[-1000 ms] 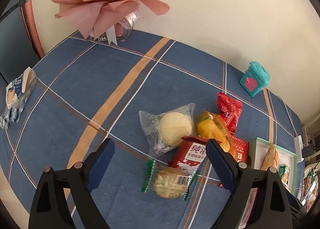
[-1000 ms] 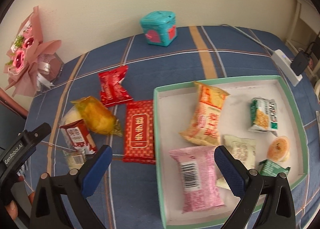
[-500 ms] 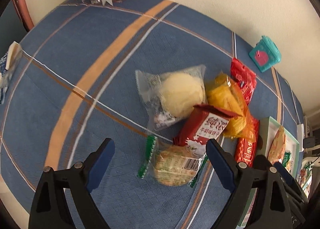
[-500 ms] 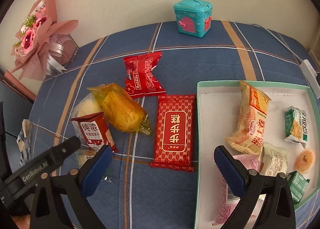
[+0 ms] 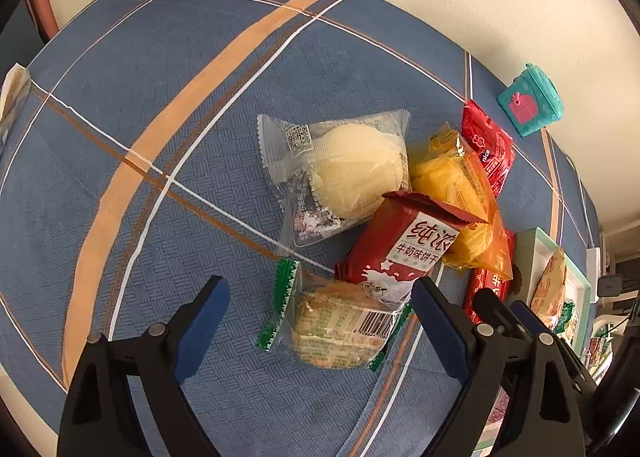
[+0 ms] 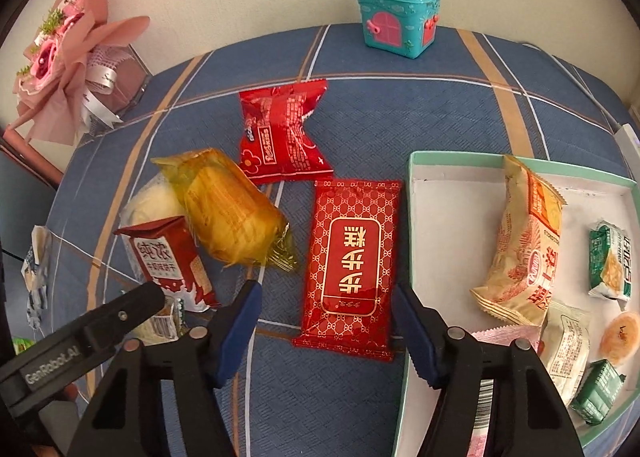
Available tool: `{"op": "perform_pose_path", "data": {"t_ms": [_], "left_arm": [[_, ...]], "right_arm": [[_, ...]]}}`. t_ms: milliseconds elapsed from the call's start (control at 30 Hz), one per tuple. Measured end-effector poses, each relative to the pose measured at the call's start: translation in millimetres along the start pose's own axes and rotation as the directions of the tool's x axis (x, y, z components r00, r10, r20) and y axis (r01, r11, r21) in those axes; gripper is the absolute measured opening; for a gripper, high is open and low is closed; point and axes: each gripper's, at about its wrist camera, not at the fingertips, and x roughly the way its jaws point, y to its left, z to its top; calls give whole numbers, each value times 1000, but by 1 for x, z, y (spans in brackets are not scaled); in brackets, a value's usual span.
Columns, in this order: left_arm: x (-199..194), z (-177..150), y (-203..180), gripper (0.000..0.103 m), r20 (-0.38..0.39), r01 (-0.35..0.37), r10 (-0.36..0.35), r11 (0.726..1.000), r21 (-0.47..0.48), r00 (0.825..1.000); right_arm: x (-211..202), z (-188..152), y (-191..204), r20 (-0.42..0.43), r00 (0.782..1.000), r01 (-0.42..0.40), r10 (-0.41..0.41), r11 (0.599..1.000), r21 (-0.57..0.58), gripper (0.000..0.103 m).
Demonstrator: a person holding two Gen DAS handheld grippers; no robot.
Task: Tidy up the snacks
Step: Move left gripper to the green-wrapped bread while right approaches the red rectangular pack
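Observation:
My left gripper [image 5: 320, 293] points down at the blue cloth, open, with a green-edged cracker packet [image 5: 336, 333] lying between its fingers, untouched. Beside it lie a red milk-biscuit pack [image 5: 404, 249], a pale bun in clear wrap [image 5: 352, 169], an orange-wrapped cake [image 5: 456, 193] and a small red packet [image 5: 486, 145]. My right gripper [image 6: 326, 291] hovers over a flat red packet [image 6: 352, 253]. Its jaws are closing around the packet's near end, and the pads stand clear of it. The mint-rimmed tray [image 6: 416, 177] on the right holds several snacks.
A teal toy house box [image 6: 398, 17] stands by the back wall. At the back left corner is a pink bouquet [image 6: 68, 61]. A wrapped packet [image 5: 12, 97] lies at the table's left edge. A white power strip [image 6: 628, 137] sits past the tray.
My left gripper sank and tilted down over the cracker packet. My right gripper shifted left from above the tray to the flat red packet, and its jaws narrowed.

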Motion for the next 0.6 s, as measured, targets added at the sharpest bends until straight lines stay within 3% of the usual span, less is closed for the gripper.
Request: {"op": "perform_pose_path", "data": {"t_ms": [300, 600], "left_arm": [[9, 2, -8, 93, -28, 20, -20, 1000, 10, 999], [8, 4, -4, 93, -30, 28, -28, 1000, 8, 999]], "right_arm": [[8, 3, 14, 3, 996, 92, -92, 993, -69, 65], [9, 2, 17, -12, 999, 43, -44, 998, -54, 63]]}}
